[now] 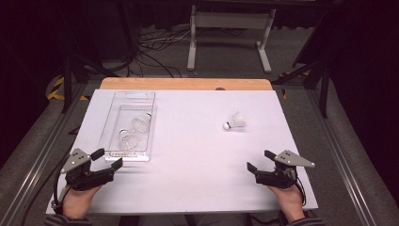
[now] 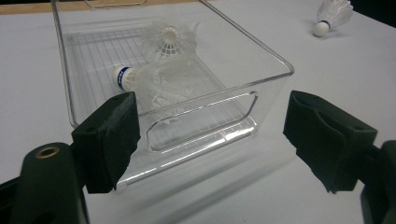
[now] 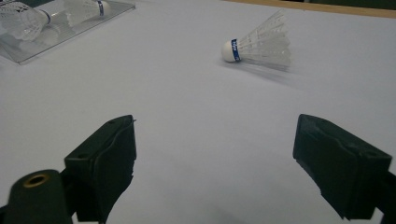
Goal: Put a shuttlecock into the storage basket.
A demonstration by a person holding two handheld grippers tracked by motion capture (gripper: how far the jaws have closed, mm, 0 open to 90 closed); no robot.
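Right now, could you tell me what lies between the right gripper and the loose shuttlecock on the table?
Nothing: in the right gripper view, only bare white table lies between the open right gripper and the loose shuttlecock.

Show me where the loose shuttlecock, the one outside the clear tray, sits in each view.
High view: loose shuttlecock right of centre on the white table, cork to the left.
Left gripper view: top right corner, beyond the tray.
Right gripper view: upper middle, ahead of the open jaws.
Shared landmark: clear tray holding two shuttlecocks.
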